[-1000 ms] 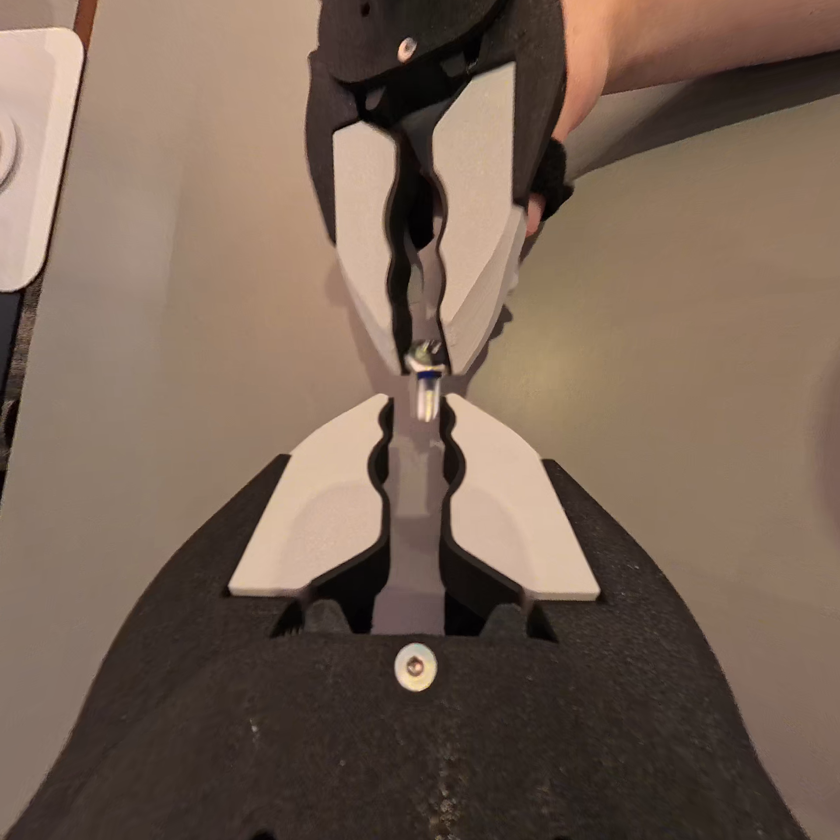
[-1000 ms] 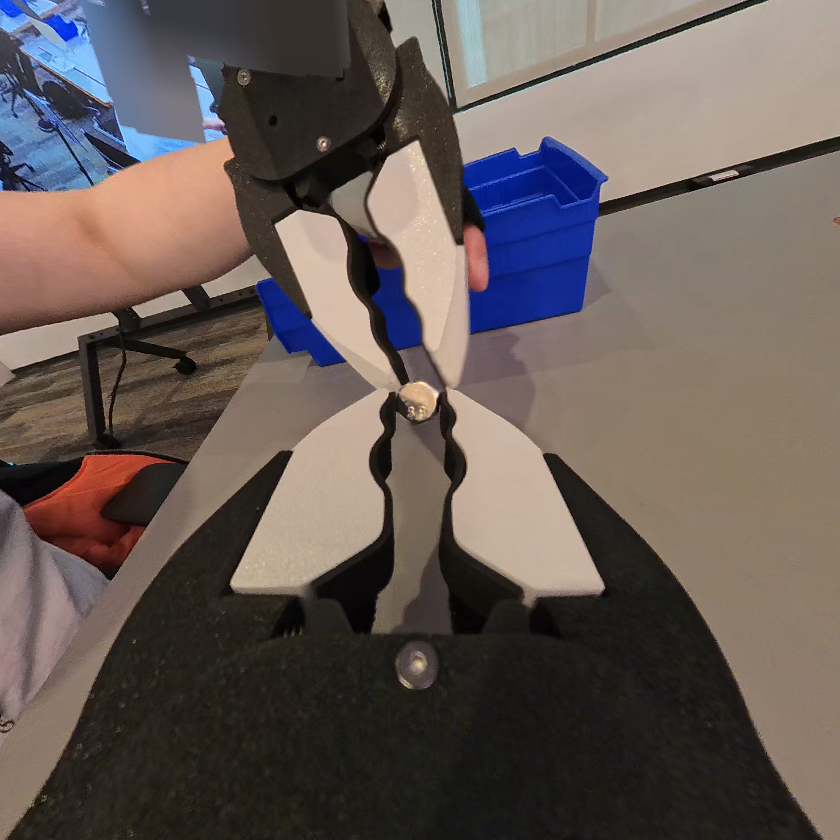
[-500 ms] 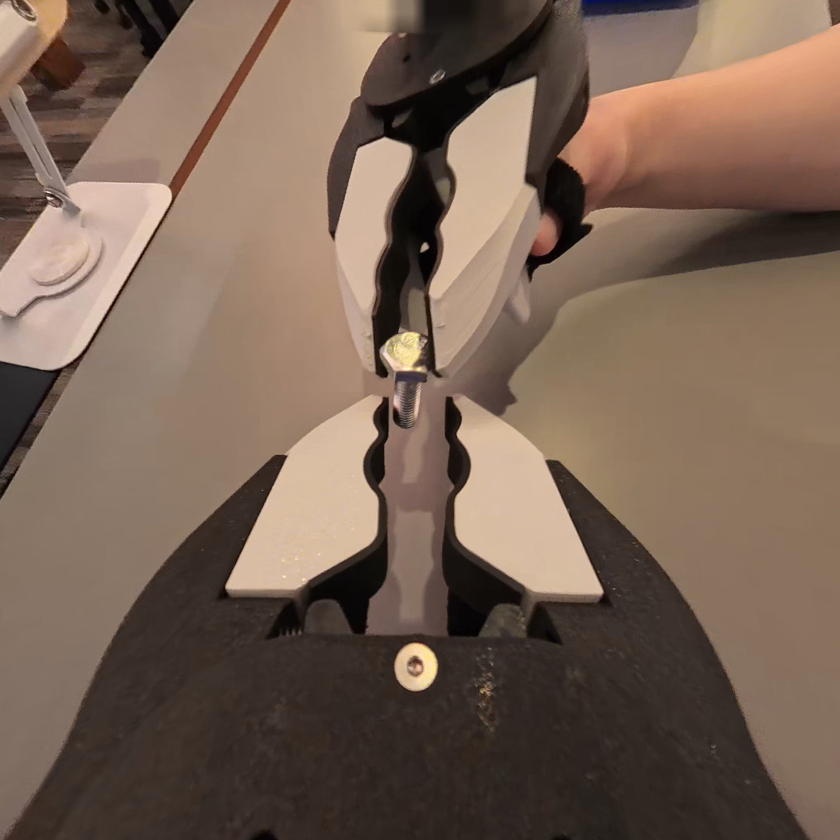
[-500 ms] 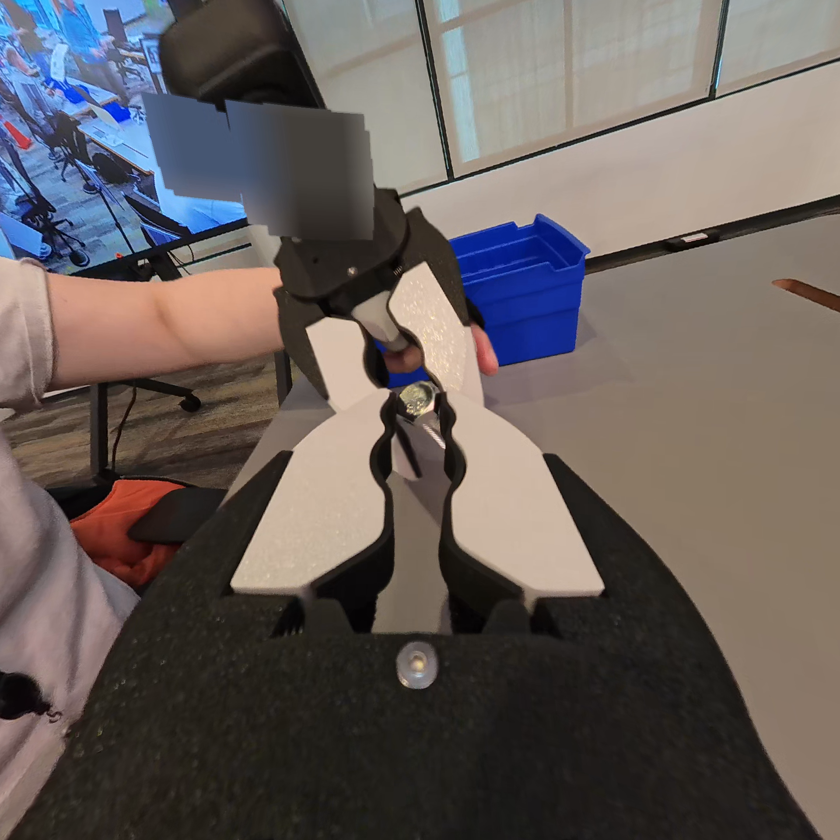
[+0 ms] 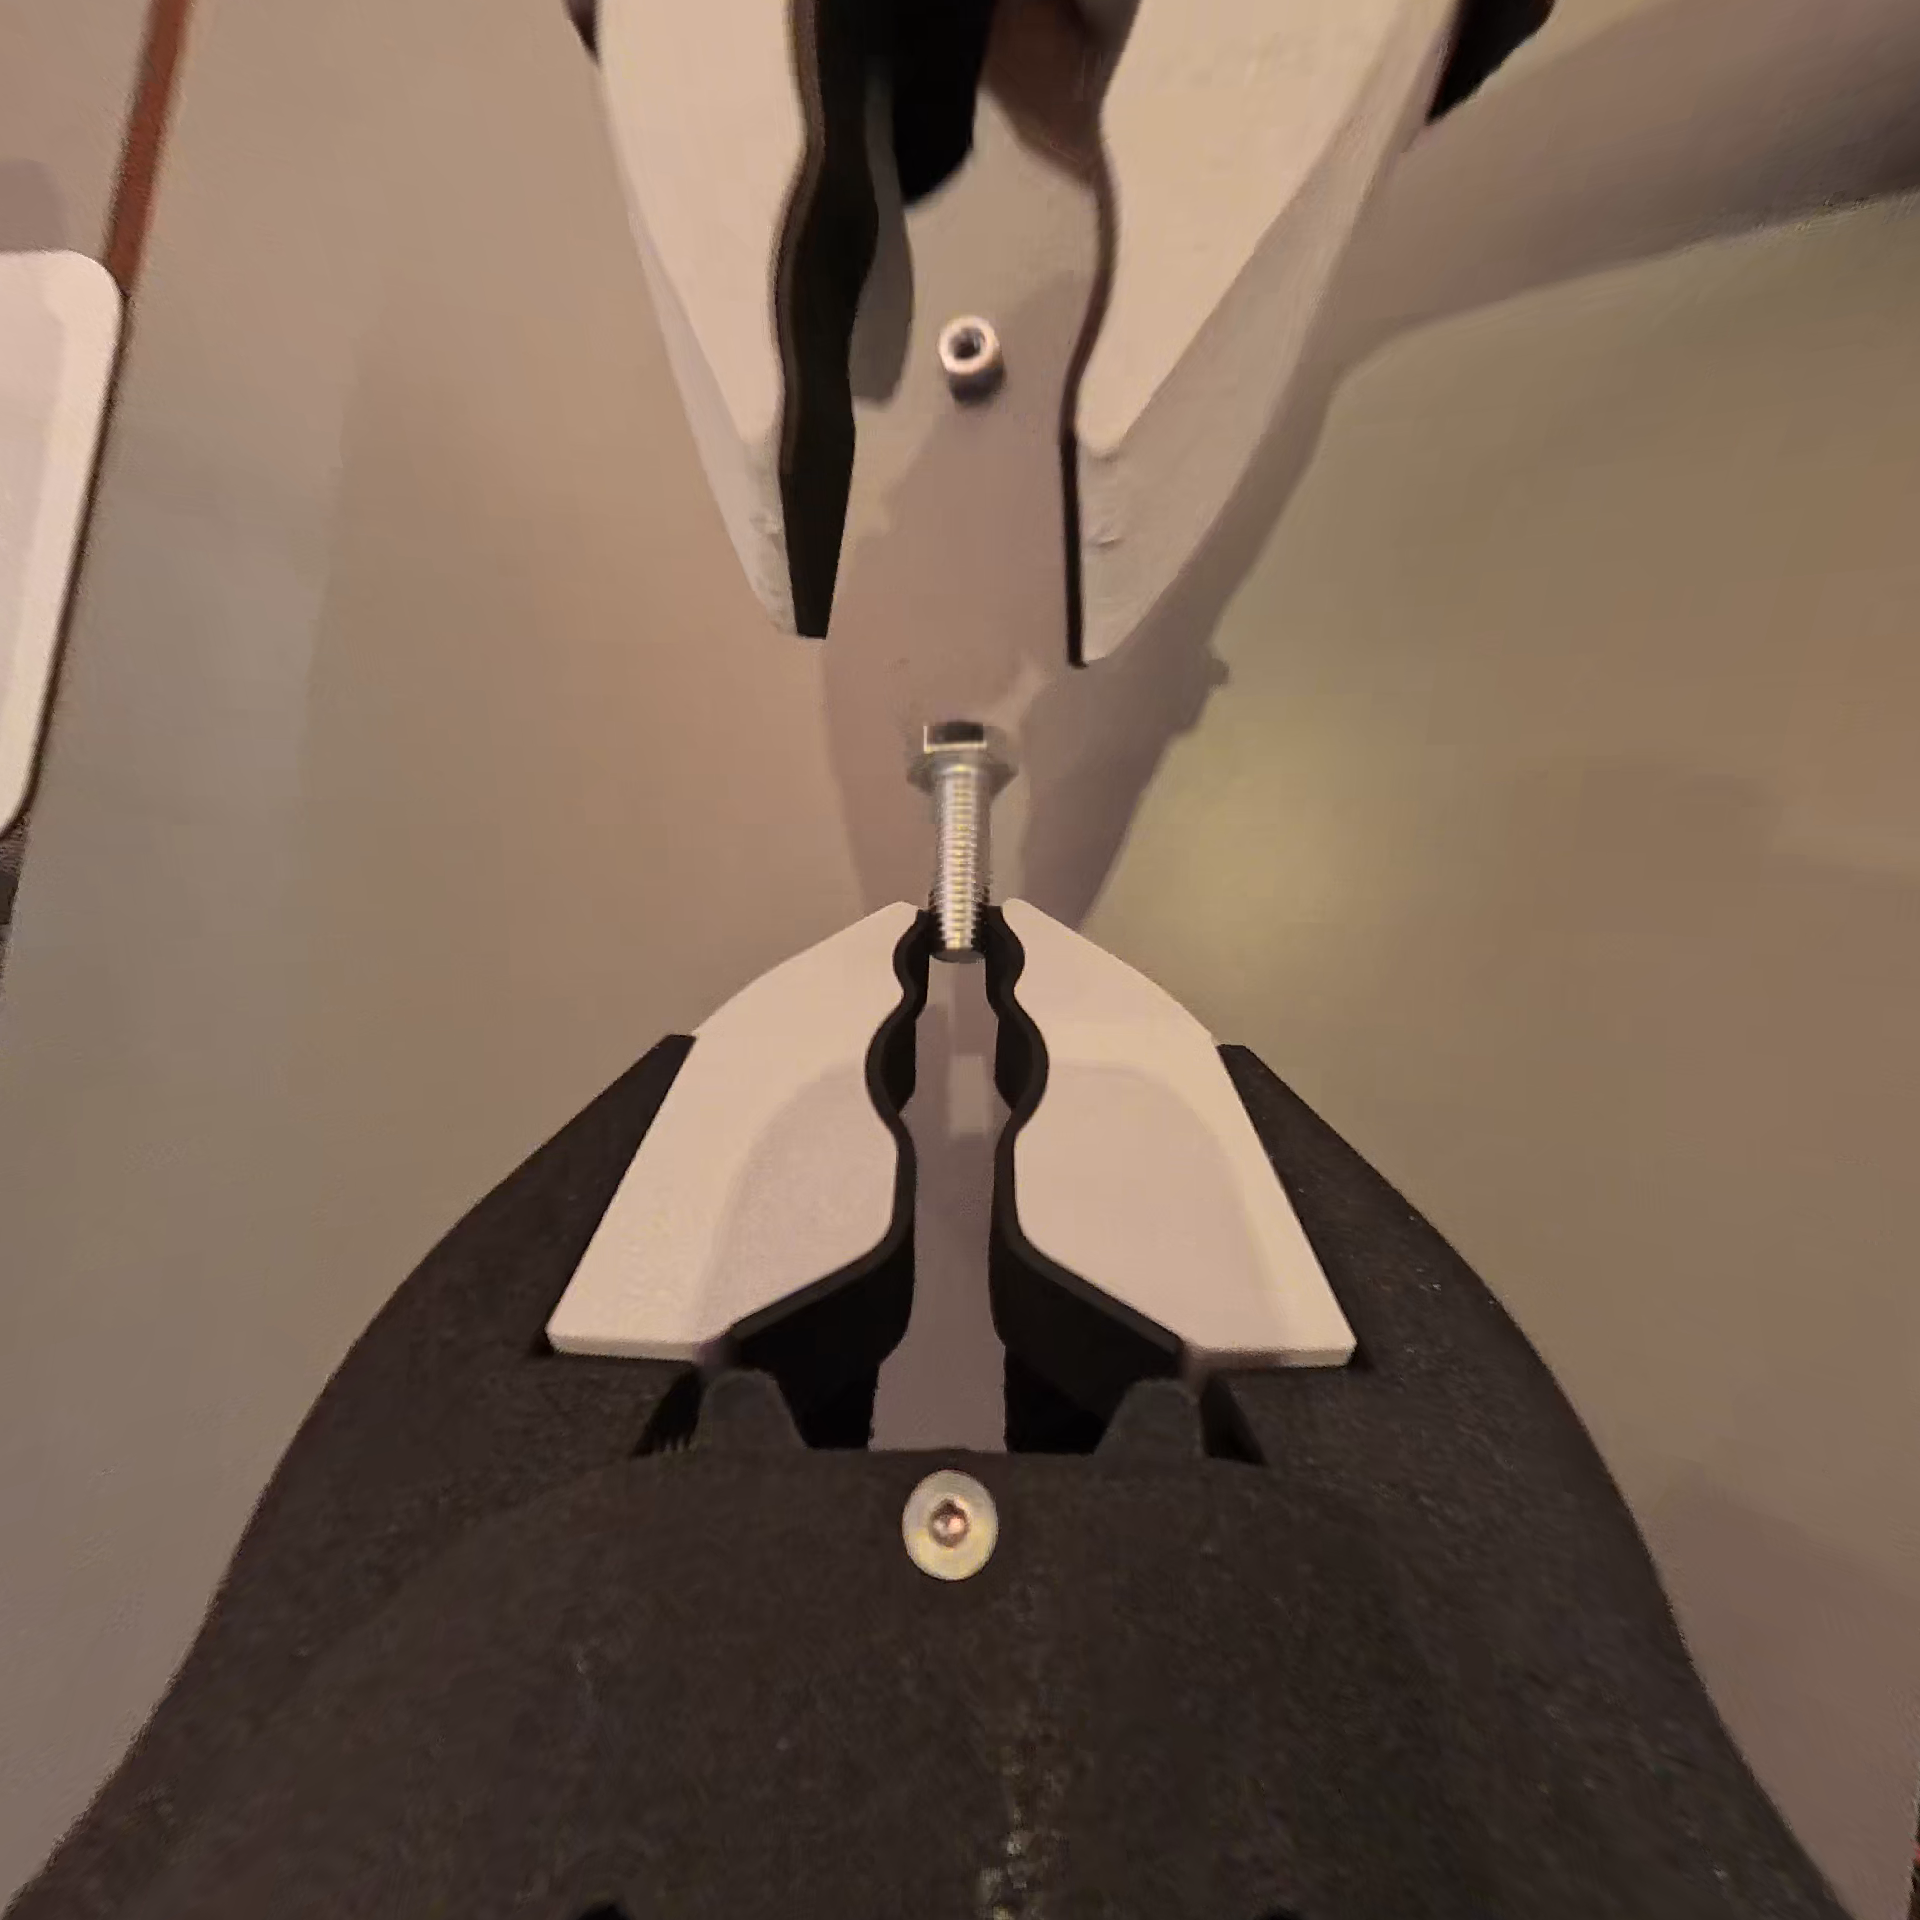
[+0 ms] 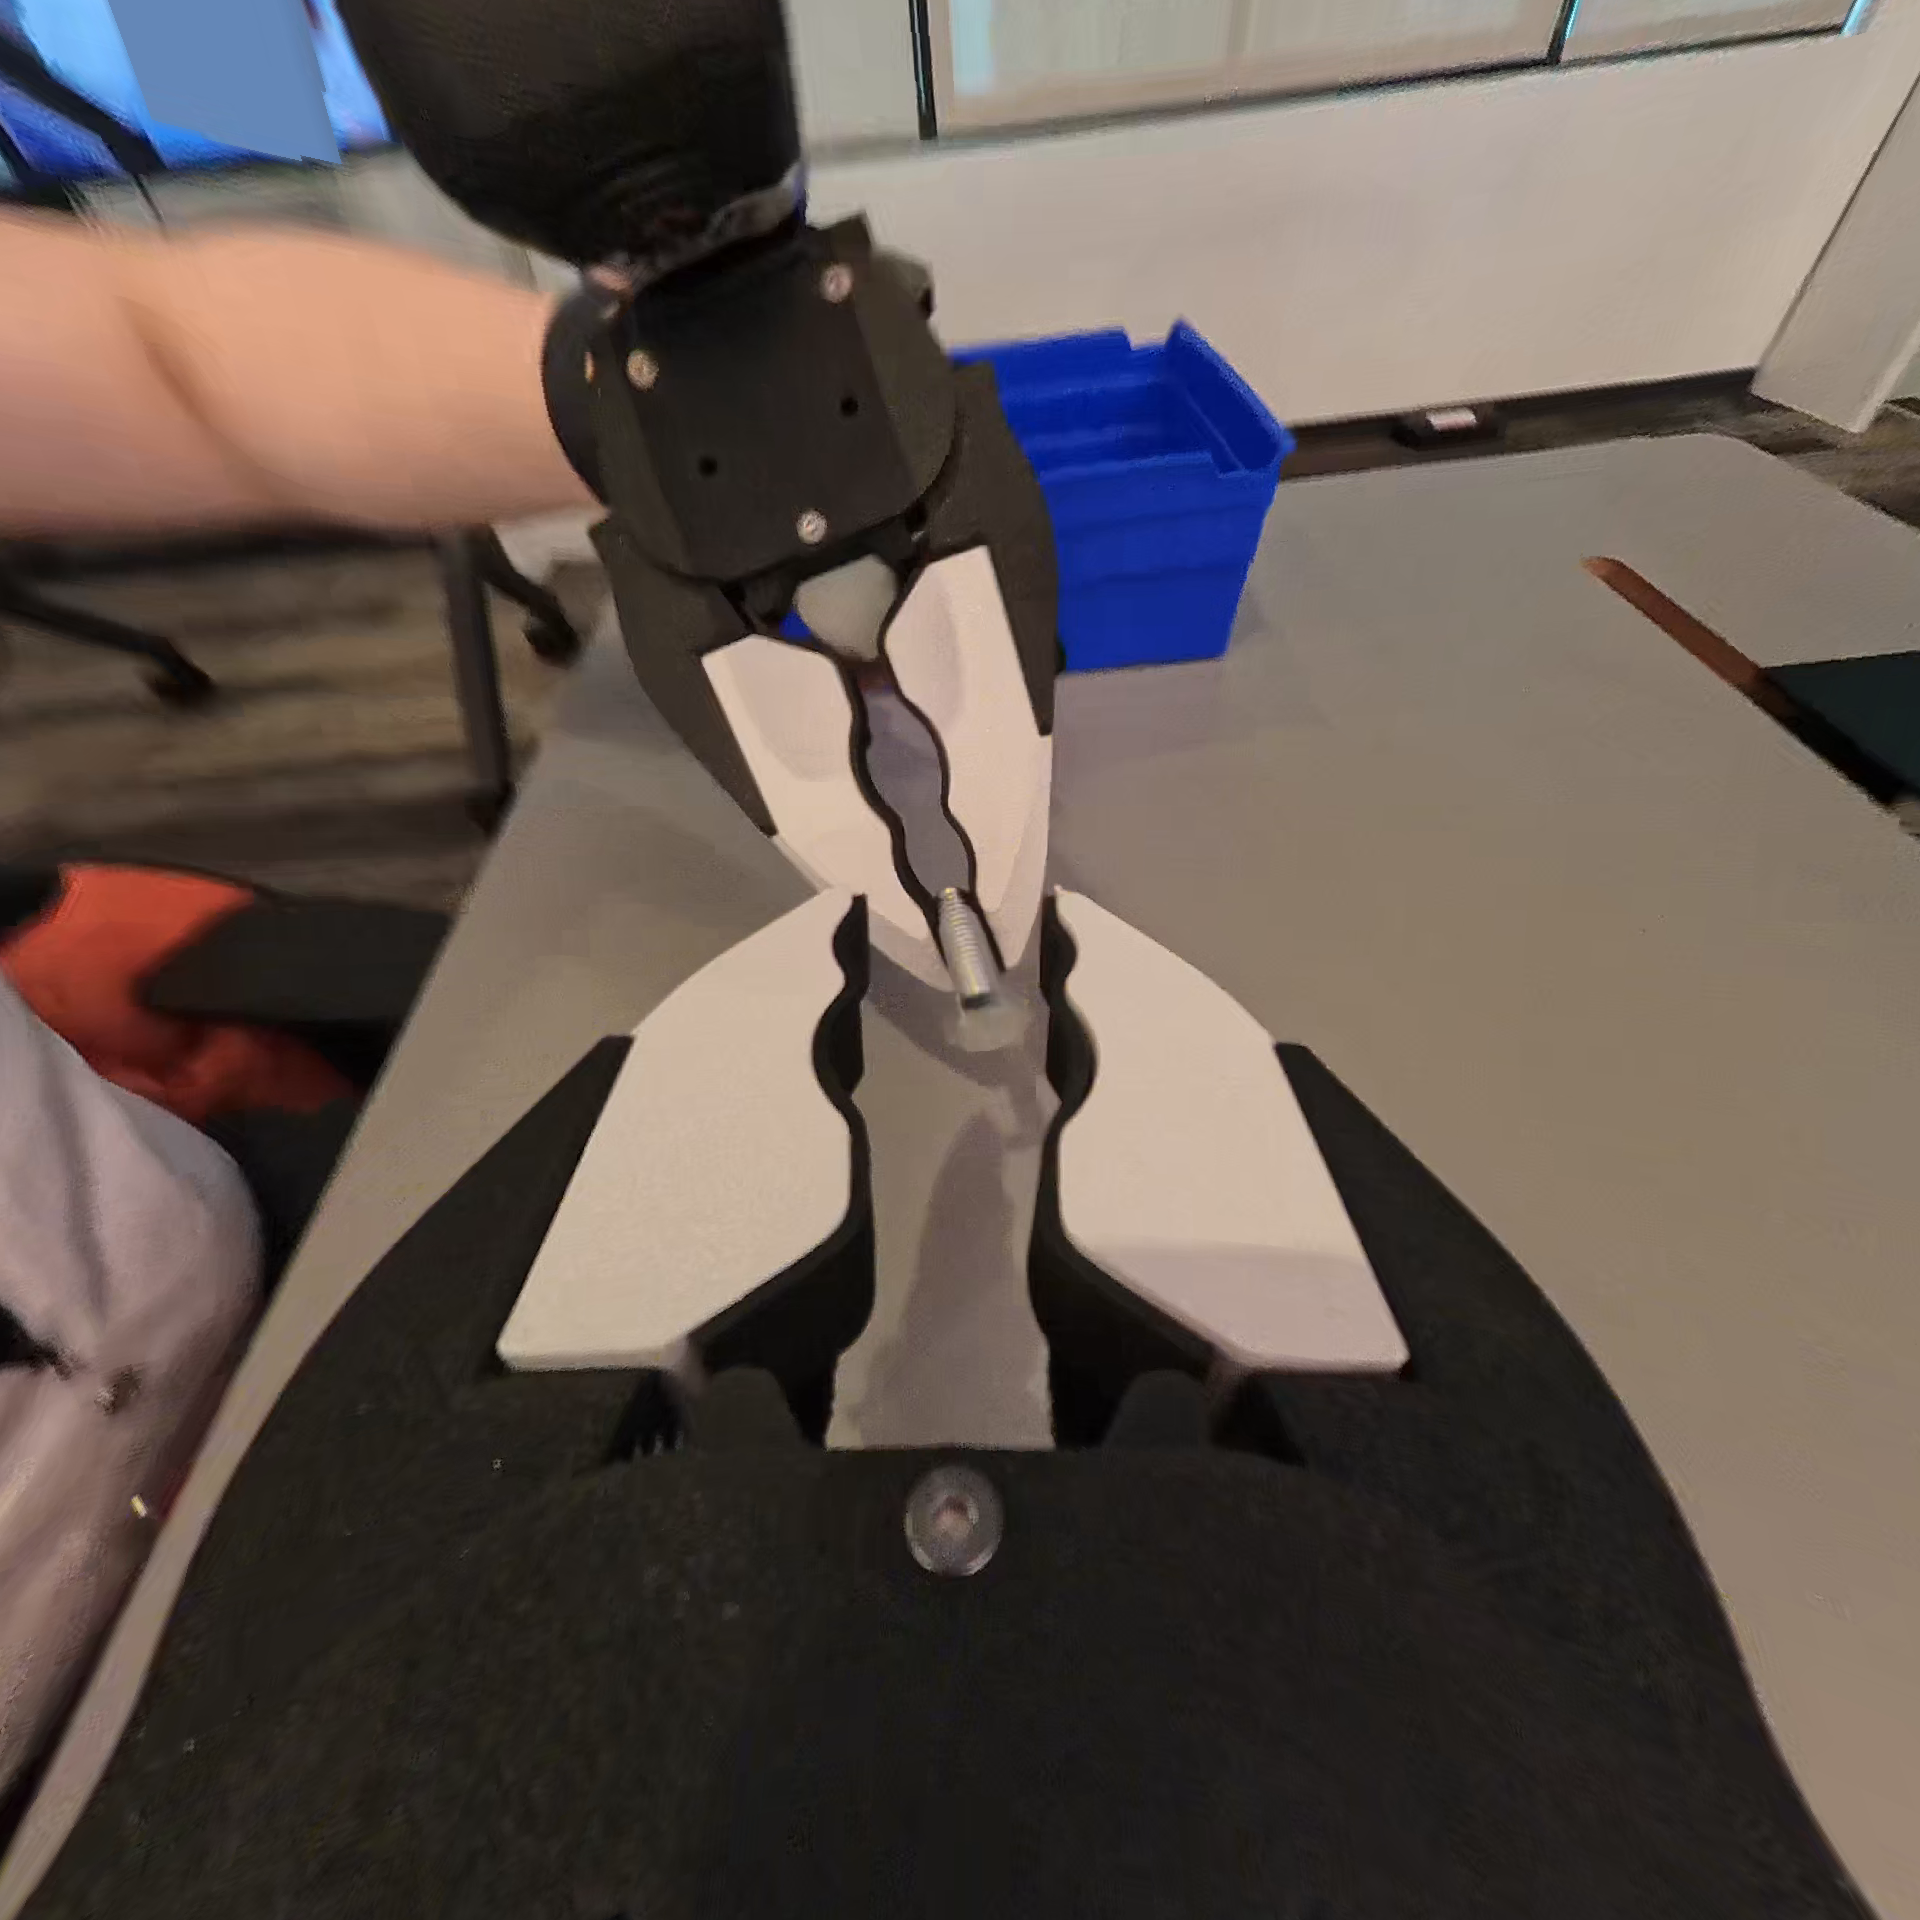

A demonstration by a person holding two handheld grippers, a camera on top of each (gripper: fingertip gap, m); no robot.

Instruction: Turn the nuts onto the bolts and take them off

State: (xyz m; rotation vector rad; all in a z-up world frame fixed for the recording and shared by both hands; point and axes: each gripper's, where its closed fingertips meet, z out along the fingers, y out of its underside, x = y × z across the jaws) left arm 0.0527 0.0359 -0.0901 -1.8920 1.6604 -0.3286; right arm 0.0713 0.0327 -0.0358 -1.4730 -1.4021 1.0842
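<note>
In the left wrist view my left gripper [image 5: 956, 920] is shut on the threaded end of a silver bolt [image 5: 958, 831]. The bolt's hex head [image 5: 958, 753] points away from me, above the grey table [image 5: 1558, 831]. My right gripper [image 5: 945, 639] faces it from above, open and empty, its tips just clear of the bolt head. A small silver nut [image 5: 968, 358] lies on the table, seen through the gap between the right fingers. In the right wrist view my right gripper [image 6: 951, 920] stands wide open around the left gripper's tips [image 6: 961, 935], which pinch the bolt [image 6: 966, 956].
A blue bin [image 6: 1143, 499] stands at the table's far edge. A white pad [image 5: 42, 520] lies at the left edge. A person's forearm [image 6: 260, 384] reaches in from the left. An orange and black item [image 6: 156, 966] sits off the table at the left. My right fingertips sit around 6 cm from my left ones.
The right gripper held the bolt by its head and has now opened and drawn back. The left fingers, open around the thread before, have come together on it and now hold the bolt.
</note>
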